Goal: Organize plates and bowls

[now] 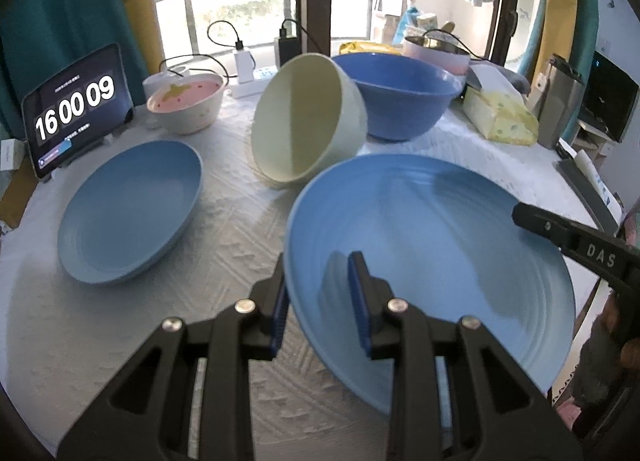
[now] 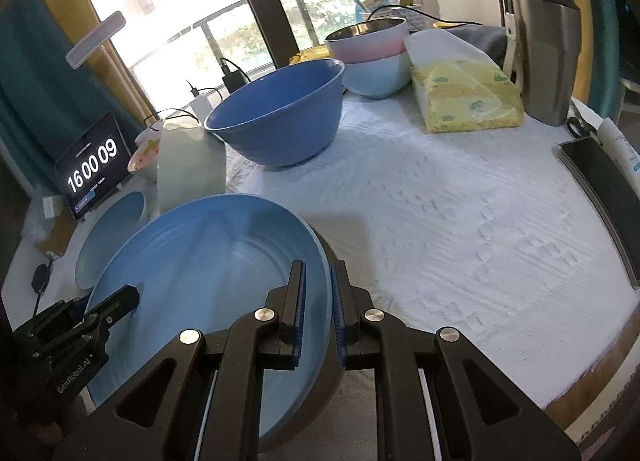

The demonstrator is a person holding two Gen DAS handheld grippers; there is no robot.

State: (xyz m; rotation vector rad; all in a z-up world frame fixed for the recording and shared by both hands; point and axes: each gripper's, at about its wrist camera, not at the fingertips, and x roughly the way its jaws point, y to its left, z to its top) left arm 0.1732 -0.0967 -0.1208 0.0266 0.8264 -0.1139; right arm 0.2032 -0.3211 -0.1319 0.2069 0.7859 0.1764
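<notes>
With the left gripper [image 1: 322, 303] and right gripper [image 2: 318, 311] each pinched nearly closed on opposite rims of the large blue plate [image 1: 432, 245], keep it level toward the second plate [image 1: 132, 213], beyond the left fingers.

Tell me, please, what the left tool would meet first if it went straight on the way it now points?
The left tool, clamped on the near rim of the light blue plate, points toward the tipped cream bowl. That bowl looks first in line, with the dark blue bowl behind it, though depth is unclear.
</notes>
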